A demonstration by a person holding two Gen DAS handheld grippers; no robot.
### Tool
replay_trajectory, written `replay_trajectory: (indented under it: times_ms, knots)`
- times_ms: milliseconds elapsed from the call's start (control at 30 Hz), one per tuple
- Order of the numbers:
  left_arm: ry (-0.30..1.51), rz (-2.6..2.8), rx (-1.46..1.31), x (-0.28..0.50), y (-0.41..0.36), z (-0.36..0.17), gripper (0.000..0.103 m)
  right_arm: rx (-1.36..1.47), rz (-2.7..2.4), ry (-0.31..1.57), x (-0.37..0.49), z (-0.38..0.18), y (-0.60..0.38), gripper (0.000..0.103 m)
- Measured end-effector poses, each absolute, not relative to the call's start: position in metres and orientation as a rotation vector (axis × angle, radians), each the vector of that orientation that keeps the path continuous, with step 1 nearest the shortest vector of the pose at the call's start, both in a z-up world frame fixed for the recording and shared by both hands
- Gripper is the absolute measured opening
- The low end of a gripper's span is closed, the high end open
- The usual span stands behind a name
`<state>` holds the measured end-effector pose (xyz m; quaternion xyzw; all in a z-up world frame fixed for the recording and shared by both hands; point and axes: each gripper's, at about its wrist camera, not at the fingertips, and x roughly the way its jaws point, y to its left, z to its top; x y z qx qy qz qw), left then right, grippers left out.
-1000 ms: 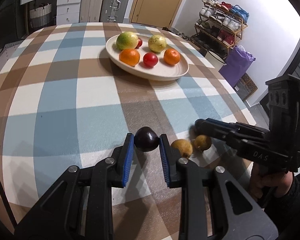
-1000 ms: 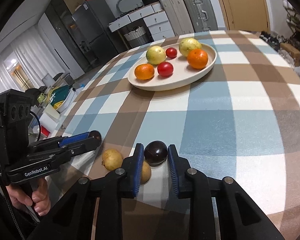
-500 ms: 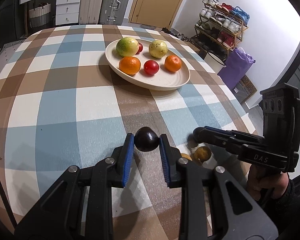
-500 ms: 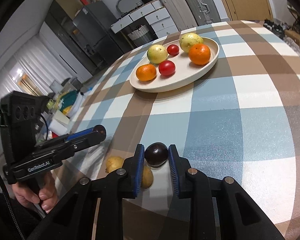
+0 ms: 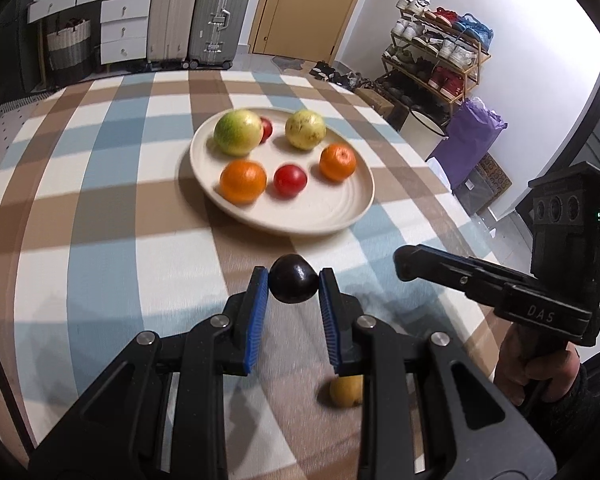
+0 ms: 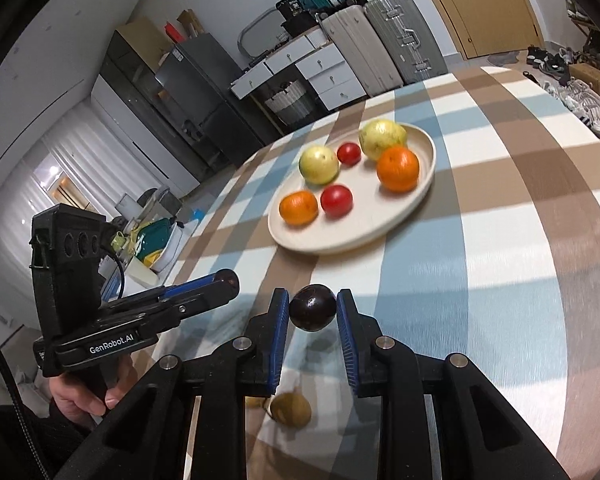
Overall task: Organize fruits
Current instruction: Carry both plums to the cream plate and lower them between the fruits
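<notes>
The letters "DAS" are read in pale print on the body of the right gripper, at the right of the left wrist view. "GenRobot.AI" is printed in white on the side of the left gripper, at the lower left of the right wrist view. A small number, apparently "30", is seen on a dark box at the top centre of that view. The print on the boxes stacked above is too small to be read.
</notes>
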<state>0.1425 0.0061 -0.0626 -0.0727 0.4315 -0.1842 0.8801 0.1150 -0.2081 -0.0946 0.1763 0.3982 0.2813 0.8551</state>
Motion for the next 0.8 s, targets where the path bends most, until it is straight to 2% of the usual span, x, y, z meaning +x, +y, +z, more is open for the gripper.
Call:
replay_trajectory:
  times_ms: [367, 800]
  knots:
    - [0.868, -0.397, -0.138, 0.209, -0.012, -0.031, 0.023, 0.373, 0.582, 0.792, 0.165, -0.069, -0.206, 0.025]
    - [0.910, -0.399, -0.111, 0.284, -0.040, -0.034, 0.023, 0.377, 0.522, 0.808, 0.230, -0.066, -0.212, 0.025]
